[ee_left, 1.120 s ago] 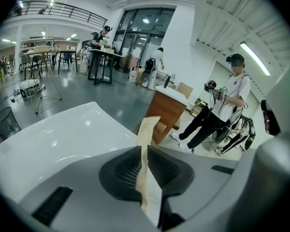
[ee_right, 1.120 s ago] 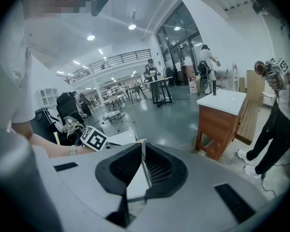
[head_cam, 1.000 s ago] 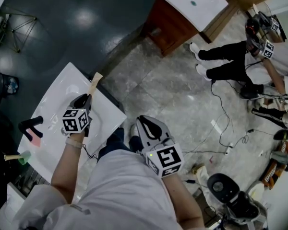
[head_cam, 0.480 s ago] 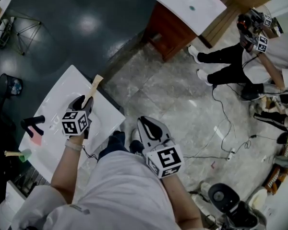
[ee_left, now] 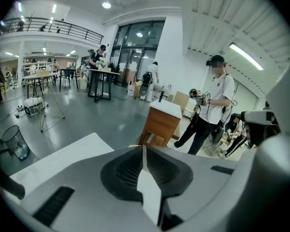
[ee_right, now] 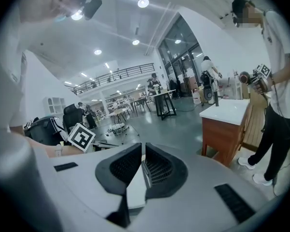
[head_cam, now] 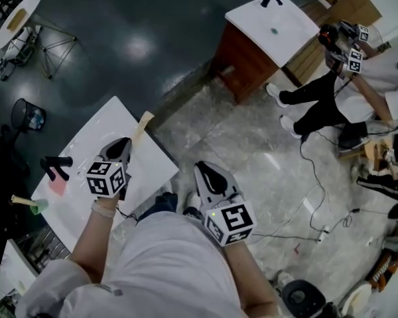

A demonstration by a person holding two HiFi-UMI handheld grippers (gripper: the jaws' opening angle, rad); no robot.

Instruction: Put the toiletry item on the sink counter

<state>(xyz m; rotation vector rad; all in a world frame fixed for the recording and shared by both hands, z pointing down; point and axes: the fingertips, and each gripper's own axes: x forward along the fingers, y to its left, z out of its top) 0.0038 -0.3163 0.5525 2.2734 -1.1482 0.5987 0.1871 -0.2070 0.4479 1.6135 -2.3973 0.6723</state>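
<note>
Head view: left gripper [head_cam: 125, 142] hovered over the white counter [head_cam: 146, 161], near its far edge. The wooden item [head_cam: 144, 122] lay there, overhanging. Right gripper [head_cam: 201, 167] hung above open marble floor [head_cam: 252, 131].
Left gripper view: jaws closing, almost together, nothing between.
Right gripper view: jaws together, empty.

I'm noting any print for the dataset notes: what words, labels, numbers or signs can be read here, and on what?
No readable words or numbers anywhere.
Marker cube over the white counter: black-and-white square code, no letters.
Marker cube over the person's lap: same kind of code.
Other person's marker cube: too small to read.
</note>
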